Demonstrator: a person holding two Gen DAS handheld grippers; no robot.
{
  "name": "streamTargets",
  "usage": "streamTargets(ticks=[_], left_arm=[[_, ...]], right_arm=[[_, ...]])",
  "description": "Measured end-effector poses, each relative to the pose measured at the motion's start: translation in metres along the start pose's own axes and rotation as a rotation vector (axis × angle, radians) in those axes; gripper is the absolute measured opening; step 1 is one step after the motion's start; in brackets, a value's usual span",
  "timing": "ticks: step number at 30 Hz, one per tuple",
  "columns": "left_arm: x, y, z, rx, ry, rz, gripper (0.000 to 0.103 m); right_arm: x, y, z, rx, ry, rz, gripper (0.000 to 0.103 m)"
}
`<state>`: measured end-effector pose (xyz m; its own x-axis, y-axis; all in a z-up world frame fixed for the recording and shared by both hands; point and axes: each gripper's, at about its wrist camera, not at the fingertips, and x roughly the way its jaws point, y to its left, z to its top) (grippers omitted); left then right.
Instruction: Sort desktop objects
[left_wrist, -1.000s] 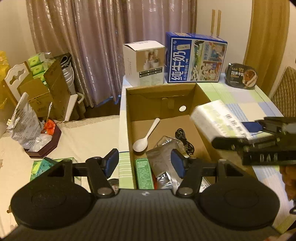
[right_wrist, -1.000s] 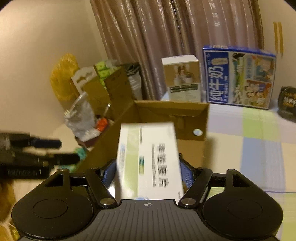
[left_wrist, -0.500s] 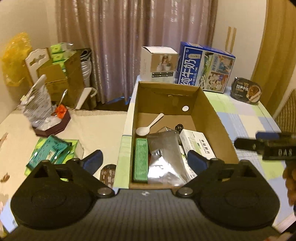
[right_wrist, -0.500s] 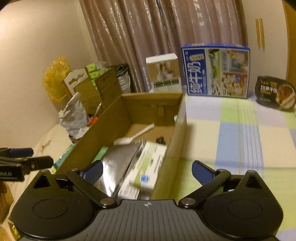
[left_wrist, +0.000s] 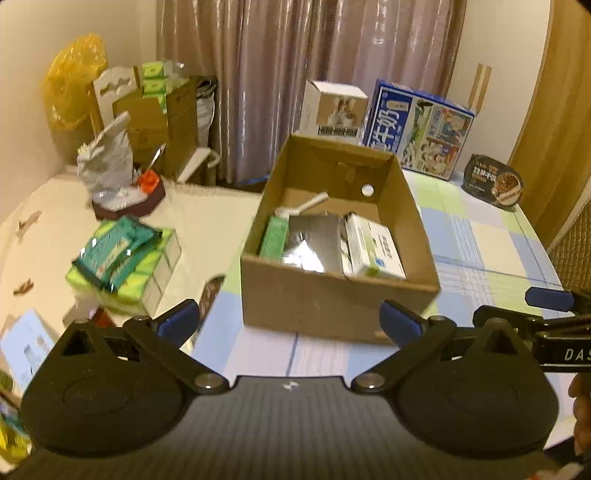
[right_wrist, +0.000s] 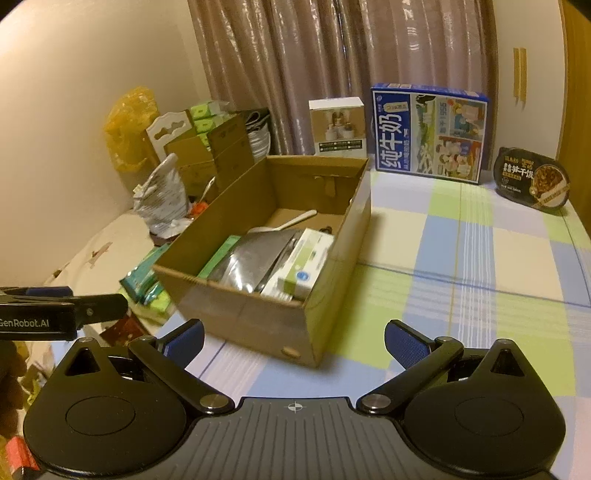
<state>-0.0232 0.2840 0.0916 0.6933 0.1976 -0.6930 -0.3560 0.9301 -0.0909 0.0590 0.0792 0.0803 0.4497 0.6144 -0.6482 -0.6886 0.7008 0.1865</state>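
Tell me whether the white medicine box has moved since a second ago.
Yes. The white medicine box left the right gripper and now lies inside the cardboard box, against its right wall.

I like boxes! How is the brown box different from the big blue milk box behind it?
The cardboard box is plain brown; the blue milk box is covered in printed pictures and writing. The cardboard box is open on top, with a spoon, a silver pouch and a white and green carton inside; the blue milk box looks closed. Both stand on the checked tablecloth.
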Motion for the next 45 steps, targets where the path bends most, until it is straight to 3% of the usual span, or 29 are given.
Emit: streamTargets(ticks=[2,7,19,27,45], left_arm=[[-0.010,0.000,-0.006,-0.016,0.003,-0.003,0.102],[-0.032,-0.007,-0.018,0.012,-0.004,0.070,0.102],[-0.056,-0.019,-0.026,0.007,-0.006,0.059,0.102],[-0.057,-0.025,-0.027,0.009,-0.007,0.071,0.102],[-0.052,-0.028,-0.028,0.022,-0.015,0.093,0.102]], right_arm=[[-0.008,0.002,-0.005,0.004,-0.001,0.008,0.101],[-0.024,0.004,-0.015,0.013,-0.005,0.012,0.101],[-0.044,0.009,-0.021,0.004,-0.026,-0.039,0.101],[-0.050,0.008,-0.025,0.011,-0.047,-0.052,0.101],[-0.045,0.002,-0.027,0.036,-0.007,-0.053,0.101]])
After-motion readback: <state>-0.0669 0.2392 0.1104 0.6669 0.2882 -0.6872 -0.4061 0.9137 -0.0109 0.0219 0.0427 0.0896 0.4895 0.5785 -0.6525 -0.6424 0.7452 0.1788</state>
